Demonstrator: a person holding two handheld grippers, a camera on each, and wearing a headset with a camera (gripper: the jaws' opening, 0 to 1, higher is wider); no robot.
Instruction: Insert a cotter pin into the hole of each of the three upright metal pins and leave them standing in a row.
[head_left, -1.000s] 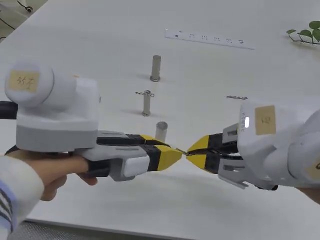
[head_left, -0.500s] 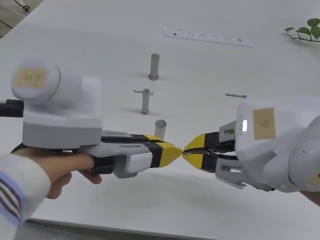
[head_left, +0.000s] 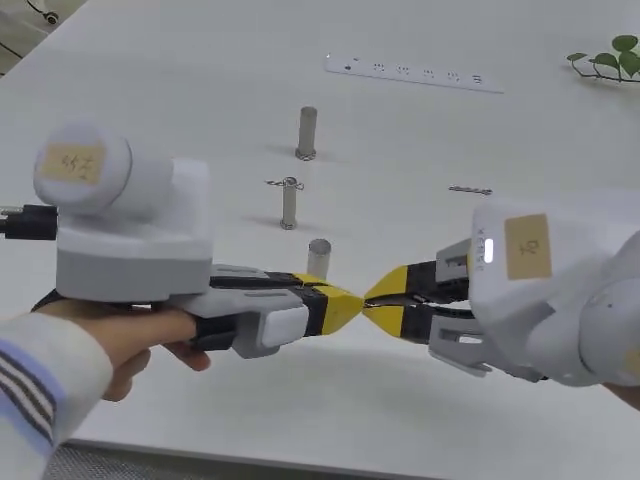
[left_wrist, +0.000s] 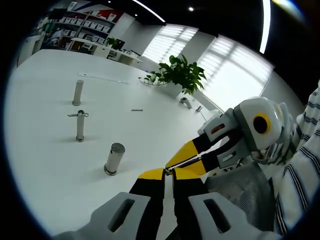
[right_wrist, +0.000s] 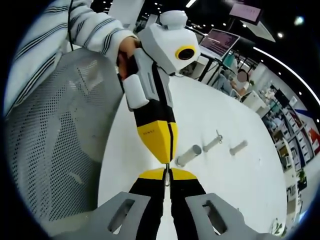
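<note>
Three upright metal pins stand in a row: the far pin (head_left: 307, 133), the middle pin (head_left: 290, 203) with a cotter pin through its top, and the near pin (head_left: 319, 258). My left gripper (head_left: 352, 301) and right gripper (head_left: 372, 299) meet tip to tip just right of the near pin, above the table. Both are shut, with a thin cotter pin (right_wrist: 166, 176) pinched where the tips meet. In the left gripper view the near pin (left_wrist: 114, 158) stands to the left of my left gripper (left_wrist: 168, 172). A loose cotter pin (head_left: 470, 190) lies at the right.
A white power strip (head_left: 412, 75) lies at the back of the white table (head_left: 180, 90). A green plant (head_left: 605, 58) sits at the far right corner. The table's front edge runs just below the hands, with a mesh chair (right_wrist: 55, 150) beside it.
The two gripper tips have closed the small gap between them and now touch. The short stretch of cotter pin seen between them earlier is covered. The three pins have not moved.
</note>
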